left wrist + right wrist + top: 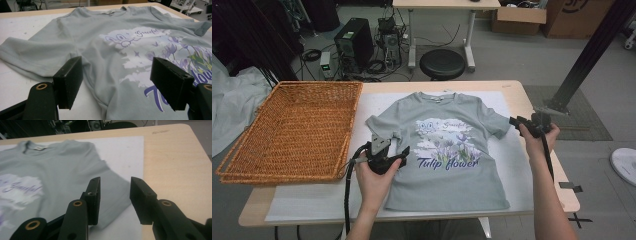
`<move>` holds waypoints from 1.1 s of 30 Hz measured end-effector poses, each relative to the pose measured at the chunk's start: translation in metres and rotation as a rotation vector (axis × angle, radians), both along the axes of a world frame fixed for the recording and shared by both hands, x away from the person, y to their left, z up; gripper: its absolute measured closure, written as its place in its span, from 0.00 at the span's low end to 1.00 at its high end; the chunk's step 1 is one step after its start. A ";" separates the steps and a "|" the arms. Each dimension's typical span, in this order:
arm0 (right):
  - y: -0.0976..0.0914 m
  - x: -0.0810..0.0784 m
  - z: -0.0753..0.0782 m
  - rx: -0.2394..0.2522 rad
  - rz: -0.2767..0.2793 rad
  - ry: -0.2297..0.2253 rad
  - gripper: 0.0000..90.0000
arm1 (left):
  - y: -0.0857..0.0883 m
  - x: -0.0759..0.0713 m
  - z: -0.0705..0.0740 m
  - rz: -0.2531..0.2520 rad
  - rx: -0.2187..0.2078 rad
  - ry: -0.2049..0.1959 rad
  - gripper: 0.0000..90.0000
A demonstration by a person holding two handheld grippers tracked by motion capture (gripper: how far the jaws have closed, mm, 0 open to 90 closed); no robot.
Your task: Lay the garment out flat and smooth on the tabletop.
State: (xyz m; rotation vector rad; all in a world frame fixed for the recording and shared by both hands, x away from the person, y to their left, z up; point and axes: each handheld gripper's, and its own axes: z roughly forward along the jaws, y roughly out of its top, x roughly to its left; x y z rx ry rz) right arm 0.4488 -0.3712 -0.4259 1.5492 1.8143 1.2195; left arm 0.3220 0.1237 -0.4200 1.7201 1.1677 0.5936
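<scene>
Jaws gape empty on both grippers, left gripper (399,156) and right gripper (515,121) flanking the T-shirt (447,165).

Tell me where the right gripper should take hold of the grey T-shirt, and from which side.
Probably the hem of the sleeve nearest the right gripper. The T-shirt lies flat, print up, on the white mat, and that sleeve sticks out toward the table's right edge. Come in low from that side, with the open jaws straddling the cuff edge, then close.

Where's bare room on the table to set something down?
Free: white mat strip below the wicker basket, left of the T-shirt; bare wood beyond the right sleeve. Crowded: table centre under the shirt, left end under the basket.
</scene>
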 end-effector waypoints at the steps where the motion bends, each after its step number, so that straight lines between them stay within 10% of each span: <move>1: -0.001 0.008 -0.002 -0.025 -0.002 0.020 0.68 | 0.000 0.002 -0.001 0.001 -0.001 0.001 0.30; 6: -0.005 0.031 -0.012 -0.098 0.003 0.072 0.71 | 0.001 0.008 -0.003 -0.004 -0.004 0.005 0.30; 13: -0.005 0.038 -0.022 -0.173 0.031 0.110 1.00 | 0.001 0.014 -0.007 -0.013 -0.007 0.013 0.30; 23: -0.005 0.060 -0.011 -0.283 -0.004 0.024 1.00 | 0.007 0.023 -0.010 0.004 0.003 0.017 0.31; 33: -0.002 0.041 0.003 -0.240 0.016 -0.021 0.82 | 0.010 0.032 -0.012 0.060 -0.003 -0.018 0.31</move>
